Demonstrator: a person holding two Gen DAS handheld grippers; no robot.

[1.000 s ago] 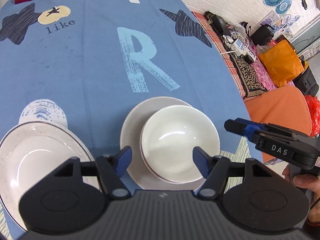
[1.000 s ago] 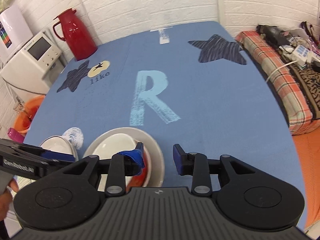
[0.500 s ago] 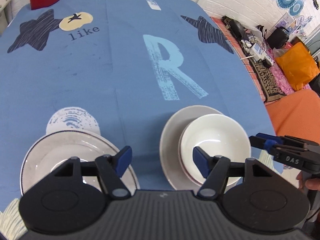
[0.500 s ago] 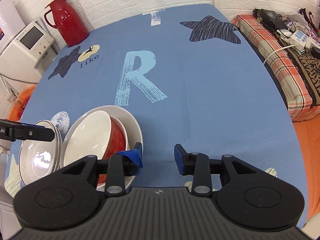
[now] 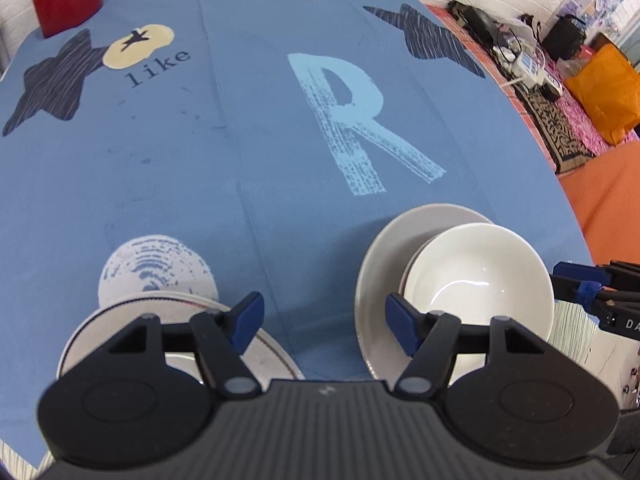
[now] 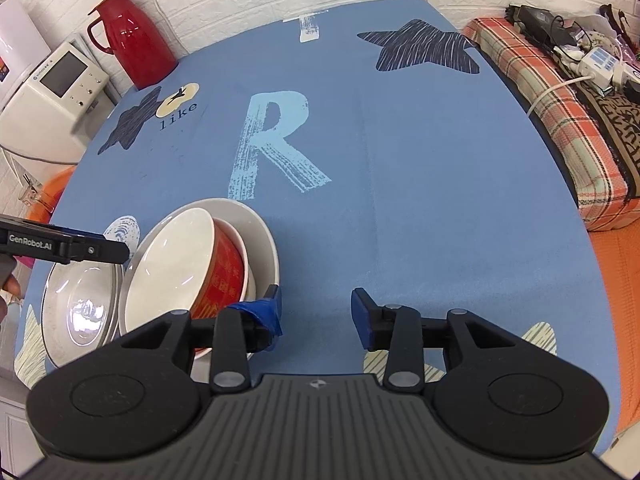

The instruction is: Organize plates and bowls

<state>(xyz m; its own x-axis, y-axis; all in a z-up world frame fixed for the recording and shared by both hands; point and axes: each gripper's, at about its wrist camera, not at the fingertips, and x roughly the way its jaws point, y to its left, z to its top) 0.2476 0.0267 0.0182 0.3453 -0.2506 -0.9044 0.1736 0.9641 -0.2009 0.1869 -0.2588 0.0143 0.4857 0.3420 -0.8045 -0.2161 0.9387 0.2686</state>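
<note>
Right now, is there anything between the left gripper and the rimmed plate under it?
Nothing visible. The left gripper hangs open over the right edge of the rimmed plate, with only bare blue tablecloth between its fingers. The stacked bowls sit apart, to its right.

The blue printed cloth [image 6: 420, 200] covering the surface bears a large pale-blue "R" [image 6: 272, 144] and the small dark word "like" [image 5: 160, 67] beside a cream patch. The black left gripper's [image 6: 64, 245] side reads "GenRobot.AI". The black right gripper [image 5: 600, 300] shows "DA", probably cut off by the frame edge.
</note>
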